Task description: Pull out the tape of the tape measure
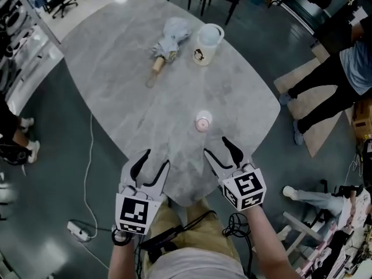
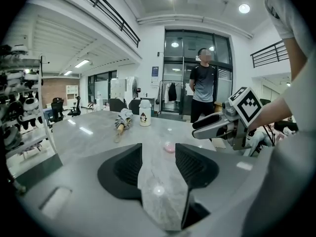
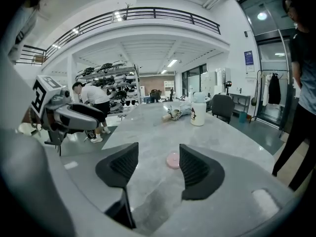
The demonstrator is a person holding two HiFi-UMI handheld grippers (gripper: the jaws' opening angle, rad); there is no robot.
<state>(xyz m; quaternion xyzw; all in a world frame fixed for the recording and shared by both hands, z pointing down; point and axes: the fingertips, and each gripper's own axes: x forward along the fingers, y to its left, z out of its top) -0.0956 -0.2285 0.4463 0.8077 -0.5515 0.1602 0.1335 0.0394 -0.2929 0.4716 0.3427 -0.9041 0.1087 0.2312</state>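
Observation:
The tape measure (image 1: 203, 121) is a small round pink case lying flat on the grey marble table (image 1: 128, 86), with no tape showing outside it. My left gripper (image 1: 157, 157) hovers open over the table's near edge, left of the case and nearer to me. My right gripper (image 1: 215, 145) is open too, just short of the case and slightly to its right. In the left gripper view the case (image 2: 169, 147) lies ahead, beyond the empty jaws. Seen from the right gripper, the case (image 3: 173, 160) sits beyond the gap, closer to the right jaw.
A folded grey umbrella (image 1: 168, 39) and a white bottle with a penguin print (image 1: 206, 44) lie at the table's far end. A person (image 1: 331, 80) stands on the floor to the right. A power strip (image 1: 81, 230) and its cable lie on the floor at left.

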